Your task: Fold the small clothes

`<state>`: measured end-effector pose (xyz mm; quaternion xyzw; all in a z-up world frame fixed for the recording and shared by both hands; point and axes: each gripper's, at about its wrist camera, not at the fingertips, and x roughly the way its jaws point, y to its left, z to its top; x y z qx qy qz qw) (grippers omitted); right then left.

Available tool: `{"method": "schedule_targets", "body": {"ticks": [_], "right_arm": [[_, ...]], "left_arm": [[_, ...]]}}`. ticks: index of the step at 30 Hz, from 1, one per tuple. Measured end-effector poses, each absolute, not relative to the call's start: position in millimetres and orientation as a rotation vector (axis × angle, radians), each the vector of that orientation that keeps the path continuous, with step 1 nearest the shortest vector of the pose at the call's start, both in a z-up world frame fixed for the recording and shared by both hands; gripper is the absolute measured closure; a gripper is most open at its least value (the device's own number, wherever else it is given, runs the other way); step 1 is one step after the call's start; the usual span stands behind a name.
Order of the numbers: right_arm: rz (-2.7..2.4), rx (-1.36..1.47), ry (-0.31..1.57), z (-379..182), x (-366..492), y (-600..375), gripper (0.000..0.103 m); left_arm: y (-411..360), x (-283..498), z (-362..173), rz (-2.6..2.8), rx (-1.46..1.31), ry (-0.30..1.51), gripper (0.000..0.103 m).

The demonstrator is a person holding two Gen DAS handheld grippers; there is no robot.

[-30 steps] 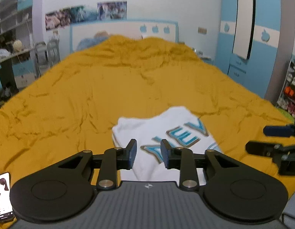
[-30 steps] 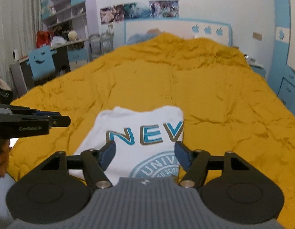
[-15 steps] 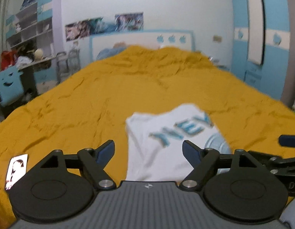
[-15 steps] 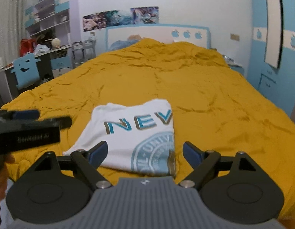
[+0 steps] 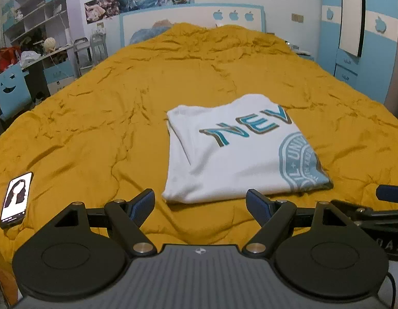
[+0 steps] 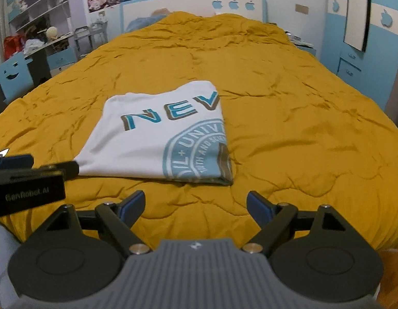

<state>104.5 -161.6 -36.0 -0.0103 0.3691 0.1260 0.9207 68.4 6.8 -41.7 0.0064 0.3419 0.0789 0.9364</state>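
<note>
A white T-shirt (image 5: 232,152) with teal "NEV" lettering and a round seal lies folded into a rectangle on the mustard-yellow bedspread (image 5: 96,108). It also shows in the right wrist view (image 6: 160,139). My left gripper (image 5: 200,203) is open and empty, just short of the shirt's near edge. My right gripper (image 6: 195,204) is open and empty, a little back from the shirt's near right corner. The left gripper's body (image 6: 26,180) shows at the left edge of the right wrist view.
A phone (image 5: 16,199) with its screen lit lies on the bedspread at the near left. A desk, blue chair (image 5: 11,90) and shelves stand left of the bed. Blue wardrobes (image 5: 358,31) stand on the right. The headboard (image 5: 193,18) is at the far end.
Both grippers have drawn back from the shirt toward the near edge of the bed. The left jaws, narrow a second ago, have opened wide. The shirt lies flat, released.
</note>
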Motion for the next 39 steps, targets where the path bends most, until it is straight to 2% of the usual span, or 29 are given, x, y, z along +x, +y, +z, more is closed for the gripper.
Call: {"method": "schedule_targets", "body": {"ticks": [39], "right_arm": [[0.287, -0.018, 0.730, -29.2, 98.3, -161.8, 0.021]], "left_arm": [[3.9, 68.9, -44.0, 0.144, 0.019, 0.722, 0.009]]}}
